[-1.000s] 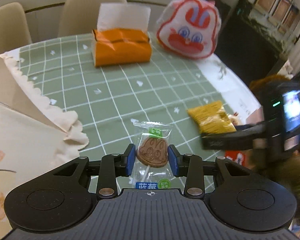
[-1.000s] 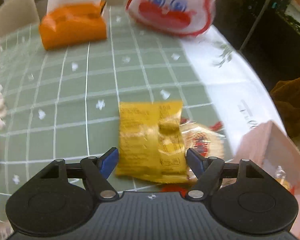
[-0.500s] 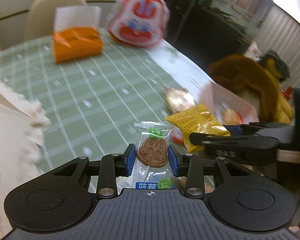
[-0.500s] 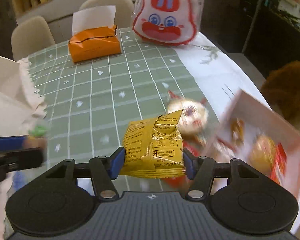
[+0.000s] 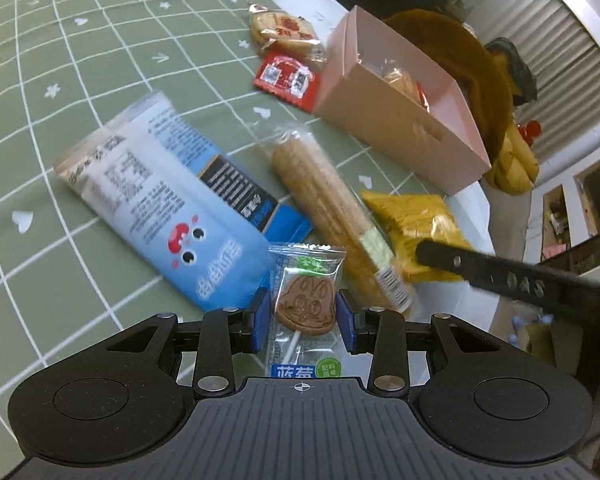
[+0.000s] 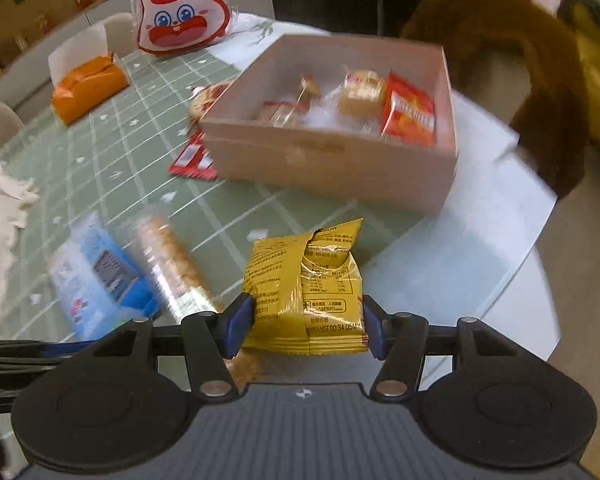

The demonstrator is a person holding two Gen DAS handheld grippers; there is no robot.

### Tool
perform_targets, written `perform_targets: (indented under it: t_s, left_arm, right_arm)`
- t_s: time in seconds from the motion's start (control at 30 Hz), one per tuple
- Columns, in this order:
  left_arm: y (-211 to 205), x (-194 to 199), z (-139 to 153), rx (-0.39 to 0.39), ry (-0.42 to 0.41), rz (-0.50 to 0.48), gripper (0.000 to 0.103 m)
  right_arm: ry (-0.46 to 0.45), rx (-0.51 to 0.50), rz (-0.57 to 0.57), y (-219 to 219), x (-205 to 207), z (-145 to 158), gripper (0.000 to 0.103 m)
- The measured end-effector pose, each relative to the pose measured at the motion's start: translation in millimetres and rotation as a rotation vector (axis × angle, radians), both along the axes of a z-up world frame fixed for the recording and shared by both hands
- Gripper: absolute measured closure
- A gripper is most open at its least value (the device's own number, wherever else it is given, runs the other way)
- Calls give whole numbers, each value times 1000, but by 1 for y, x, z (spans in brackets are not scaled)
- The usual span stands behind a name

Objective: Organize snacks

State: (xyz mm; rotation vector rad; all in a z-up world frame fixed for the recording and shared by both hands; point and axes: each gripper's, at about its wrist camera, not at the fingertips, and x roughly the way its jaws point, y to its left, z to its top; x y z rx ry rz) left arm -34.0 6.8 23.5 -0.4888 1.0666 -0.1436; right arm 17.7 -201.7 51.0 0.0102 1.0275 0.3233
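Observation:
My left gripper (image 5: 303, 320) is shut on a clear-wrapped brown bunny lollipop (image 5: 305, 305) held above the table. My right gripper (image 6: 306, 326) is shut on a yellow snack packet (image 6: 306, 292), also visible in the left wrist view (image 5: 414, 220). A pink open box (image 6: 332, 160) with several snacks inside stands ahead of the right gripper; it also shows in the left wrist view (image 5: 400, 120). A blue-white packet (image 5: 172, 208), a long biscuit roll (image 5: 332, 204), a red sachet (image 5: 286, 78) and a round cracker pack (image 5: 284, 30) lie on the green checked tablecloth (image 5: 60, 80).
An orange tissue box (image 6: 88, 84) and a red-and-white rabbit bag (image 6: 182, 8) stand at the far side. A cream cloth (image 6: 0, 216) lies at the left. The table edge (image 6: 512, 272) curves at the right, with a brown plush thing (image 6: 540, 80) beyond it.
Both grippers have swung right and down toward the pink box with their snacks still held. The blue packet and biscuit roll have come into view.

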Motion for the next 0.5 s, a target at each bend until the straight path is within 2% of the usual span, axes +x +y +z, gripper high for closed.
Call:
perform_targets:
  t_s: [0.13, 0.2, 0.33, 0.5]
  left_arm:
    - [1, -8, 6, 7, -11, 17, 62]
    - [4, -11, 12, 14, -22, 25, 62]
    - [3, -14, 21, -7, -37, 24, 62]
    - [-11, -11, 30, -6, -65, -21, 62]
  right_arm:
    - [9, 15, 66, 14, -17, -2, 45]
    - [5, -12, 88, 23, -24, -4, 39]
    - [5, -90, 79, 32, -30, -12, 33]
    - [21, -120, 55, 31, -32, -25, 32]
